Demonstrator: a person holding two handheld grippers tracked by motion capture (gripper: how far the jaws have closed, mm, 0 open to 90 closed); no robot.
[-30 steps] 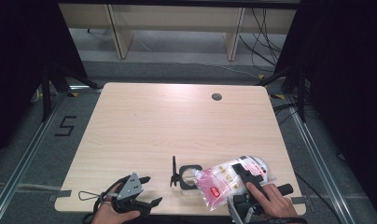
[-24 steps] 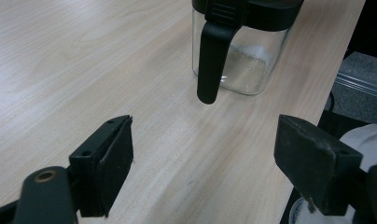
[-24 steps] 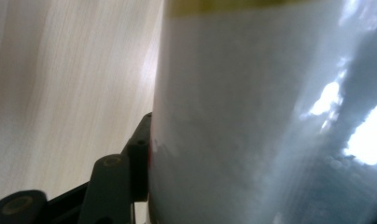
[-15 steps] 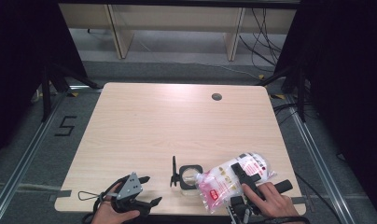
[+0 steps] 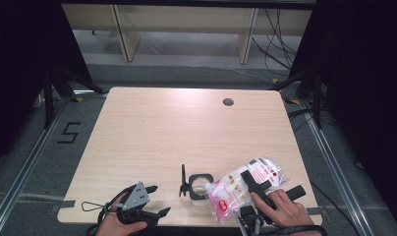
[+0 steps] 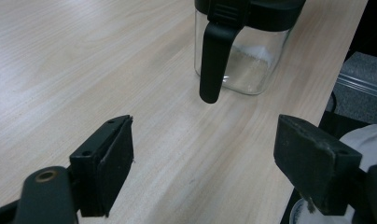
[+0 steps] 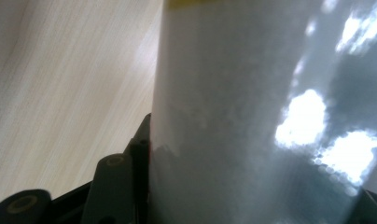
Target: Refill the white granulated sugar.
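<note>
Pink-printed plastic bag [image 5: 243, 189] lies at the surface's [image 5: 186, 132] near edge, clamped in the right gripper's [image 5: 250, 184] fingers beside a glass jar [image 5: 199, 186]. Left gripper [image 5: 155, 201] waits, fingers wide, empty. Tilting slowly over the jar's mouth should prevent spills.

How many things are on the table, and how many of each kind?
Clear jar with a black lid: 1
Plastic bag with pink and white print: 1
Black grippers: 2, the left gripper and the right gripper
Total: 4
</note>
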